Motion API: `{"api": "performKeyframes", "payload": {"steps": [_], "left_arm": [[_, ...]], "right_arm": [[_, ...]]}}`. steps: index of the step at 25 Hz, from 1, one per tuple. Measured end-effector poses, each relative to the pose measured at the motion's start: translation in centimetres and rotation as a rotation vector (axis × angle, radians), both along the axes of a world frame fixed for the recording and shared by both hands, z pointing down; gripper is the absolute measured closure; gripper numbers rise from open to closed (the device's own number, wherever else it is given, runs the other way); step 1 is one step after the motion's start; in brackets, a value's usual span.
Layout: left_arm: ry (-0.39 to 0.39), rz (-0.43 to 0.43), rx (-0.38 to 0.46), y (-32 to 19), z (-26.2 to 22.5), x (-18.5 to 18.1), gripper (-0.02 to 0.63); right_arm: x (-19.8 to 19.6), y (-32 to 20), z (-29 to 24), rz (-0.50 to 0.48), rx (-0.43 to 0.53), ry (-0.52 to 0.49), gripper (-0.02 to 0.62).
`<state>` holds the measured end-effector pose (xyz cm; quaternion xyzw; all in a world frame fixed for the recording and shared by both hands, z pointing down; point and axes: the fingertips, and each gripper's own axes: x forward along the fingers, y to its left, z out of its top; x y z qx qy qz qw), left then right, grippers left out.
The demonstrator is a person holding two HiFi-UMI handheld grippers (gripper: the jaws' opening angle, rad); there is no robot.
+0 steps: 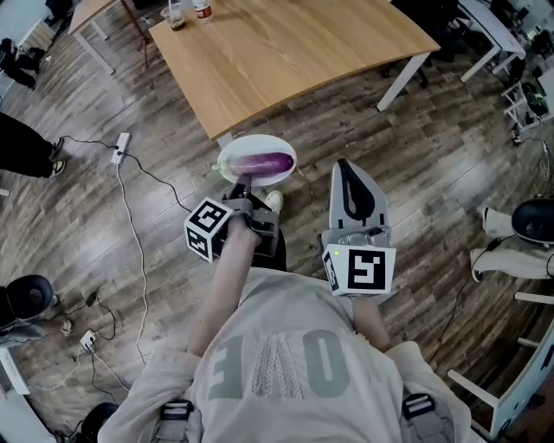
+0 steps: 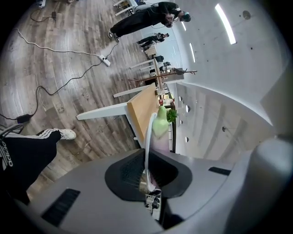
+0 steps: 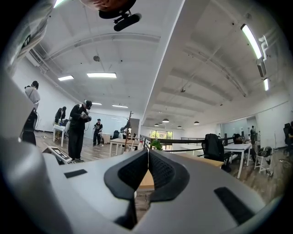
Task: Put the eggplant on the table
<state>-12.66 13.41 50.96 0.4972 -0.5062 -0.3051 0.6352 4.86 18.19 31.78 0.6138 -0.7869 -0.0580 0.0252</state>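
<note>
A purple eggplant [image 1: 258, 162] with a green stem lies on a white plate [image 1: 230, 172] held in the air just in front of the wooden table [image 1: 286, 52]. My left gripper [image 1: 242, 183] is shut on the plate's near rim. In the left gripper view the plate [image 2: 148, 137] shows edge-on between the jaws, with the eggplant's green stem [image 2: 160, 123] beyond it and the table [image 2: 141, 109] ahead. My right gripper [image 1: 344, 166] is shut and holds nothing; it is to the right of the plate. In its own view the right gripper [image 3: 148, 160] shows its pads pressed together.
A cup [image 1: 177, 14] and a bottle [image 1: 202, 9] stand at the table's far left corner. A white table leg [image 1: 402, 80] slants down at the right. A power strip [image 1: 120, 147] and cables lie on the wood floor at left. Several people [image 3: 78, 128] stand farther off.
</note>
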Motion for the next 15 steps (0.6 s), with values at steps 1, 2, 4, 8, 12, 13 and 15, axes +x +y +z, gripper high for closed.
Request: {"api": "performKeyframes", "payload": {"steps": [1, 2, 4, 8, 12, 13, 15], "left_arm": [[0.0, 0.003, -0.003, -1.0, 0.1, 0.0, 0.584], [0.0, 0.005, -0.006, -2.0, 0.2, 0.1, 0.584], [-0.001, 0.012, -0.011, -4.3, 0.3, 0.0, 0.584], [-0.01, 0.014, -0.016, -9.2, -0.2, -0.2, 0.584], [-0.021, 0.018, -0.005, -14.4, -1.1, -0.3, 0.584], [-0.02, 0.021, 0.001, -15.8, -1.4, -0.3, 0.584], [-0.02, 0.025, 0.014, -18.4, -1.9, -0.3, 0.584]], "right_arm": [[-0.1, -0.9, 0.1, 0.001, -0.003, 0.003, 0.575], [-0.1, -1.9, 0.1, 0.002, -0.006, 0.006, 0.575], [-0.3, -4.0, 0.1, 0.006, -0.009, 0.012, 0.575], [-0.6, -8.6, -0.6, 0.01, -0.014, 0.017, 0.575], [-0.4, -14.0, -1.7, 0.032, -0.014, 0.041, 0.575], [-0.3, -15.4, -1.8, 0.041, -0.014, 0.046, 0.575], [-0.1, -18.0, -2.0, 0.052, -0.016, 0.038, 0.575]]}}
